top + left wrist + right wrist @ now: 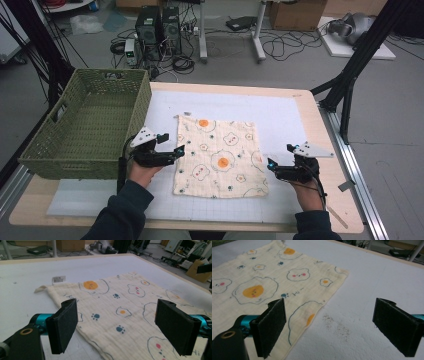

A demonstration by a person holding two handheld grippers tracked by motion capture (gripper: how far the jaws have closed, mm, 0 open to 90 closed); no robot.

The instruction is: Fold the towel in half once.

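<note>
I have the printed cloth [218, 156] lying flat and spread on the white mat [280, 115] in the middle of the table [320, 150], with my left gripper [172, 145] at its left edge and my right gripper [280, 156] just off its right edge. Both claws stand wide apart with nothing between the pads: in the left gripper view the jaws straddle the cloth's near edge, and in the right gripper view one jaw sits over the hem while the other hangs over bare mat. I judge the cloth to be thin, light and limp, a crinkled gauze that will sag and fold as soon as one side comes up, so it needs a pinch right at the hem or at a corner rather than anywhere in the middle, where the pads would only push it along the mat. It looks neither slippery nor fragile, though a loose pinch could let such thin stuff slide out. A small tab [40, 289] sticks out at its far left corner, near a white label [58, 279]. The green woven basket [75, 145] stands at the table's left, just beside my left hand [142, 172], and what I can see of its inside holds nothing.
</note>
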